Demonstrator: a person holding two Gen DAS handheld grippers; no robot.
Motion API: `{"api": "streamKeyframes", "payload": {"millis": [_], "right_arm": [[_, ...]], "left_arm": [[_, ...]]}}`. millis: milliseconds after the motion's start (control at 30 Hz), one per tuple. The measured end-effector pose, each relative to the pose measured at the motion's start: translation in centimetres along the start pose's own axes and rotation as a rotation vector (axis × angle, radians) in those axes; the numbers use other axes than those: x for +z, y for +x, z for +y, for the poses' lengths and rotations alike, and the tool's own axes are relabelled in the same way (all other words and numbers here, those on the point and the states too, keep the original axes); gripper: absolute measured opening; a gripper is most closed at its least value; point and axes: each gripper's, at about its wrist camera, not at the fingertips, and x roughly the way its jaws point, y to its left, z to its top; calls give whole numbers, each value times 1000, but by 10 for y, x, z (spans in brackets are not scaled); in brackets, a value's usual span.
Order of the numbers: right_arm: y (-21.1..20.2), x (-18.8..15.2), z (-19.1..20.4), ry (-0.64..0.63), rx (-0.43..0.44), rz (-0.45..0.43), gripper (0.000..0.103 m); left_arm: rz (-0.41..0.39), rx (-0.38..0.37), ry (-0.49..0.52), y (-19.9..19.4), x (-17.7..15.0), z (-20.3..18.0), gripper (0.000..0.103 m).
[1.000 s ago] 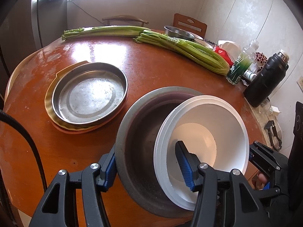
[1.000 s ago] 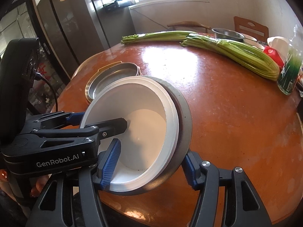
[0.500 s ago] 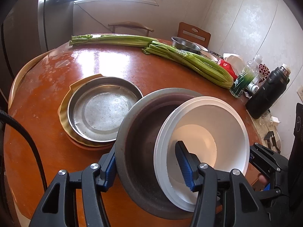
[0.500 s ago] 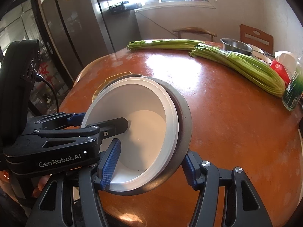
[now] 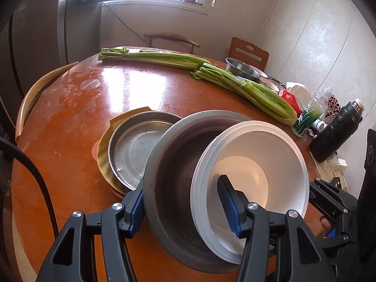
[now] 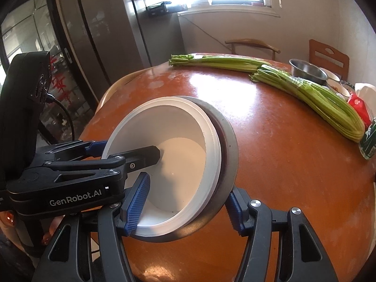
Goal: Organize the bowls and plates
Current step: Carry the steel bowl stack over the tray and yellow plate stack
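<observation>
Left wrist view has the white bowl (image 5: pixel 256 164) nested off-centre in the grey bowl (image 5: pixel 171 171), the pair tilted and held above the bench (image 5: pixel 70 122); left claw (image 5: pixel 185 202) pinches the near rims, one pad outside the grey wall, one inside the white bowl; right claw (image 6: pixel 188 202) clamps the opposite side the same way, so the stack cannot slip apart; both claws point steeply down, side by side; just beyond sits the steel pan (image 5: pixel 136 150) on a yellow plate (image 5: pixel 103 150), likely the landing spot; celery (image 5: pixel 246 89) lies well clear.
</observation>
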Motion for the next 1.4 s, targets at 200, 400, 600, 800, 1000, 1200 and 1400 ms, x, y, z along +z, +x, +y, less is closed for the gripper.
{"api": "streamKeyframes", "payload": {"millis": [200,400,600,800,1000,1200,1400], "right_arm": [[8,13,5,-18,5,-1,64],[17,24,8,-27,15,-4,64],[26,38,12,-44,20,-4,64],[37,52,13,-50,29,-7,64],[47,58,16,-55,35,1,64],[62,61,16,-50,42,25,64],[74,60,15,-43,40,47,64]], "left_arm": [[-18,9,-17,-3,8,11,56],[-29,23,-19,-3,18,19,56],[-37,32,-28,-1,30,29,56],[-44,47,-30,2,43,39,56],[-40,57,-34,9,51,48,56],[-22,66,-48,20,52,57,56],[1,62,-62,34,53,63,56]]}}
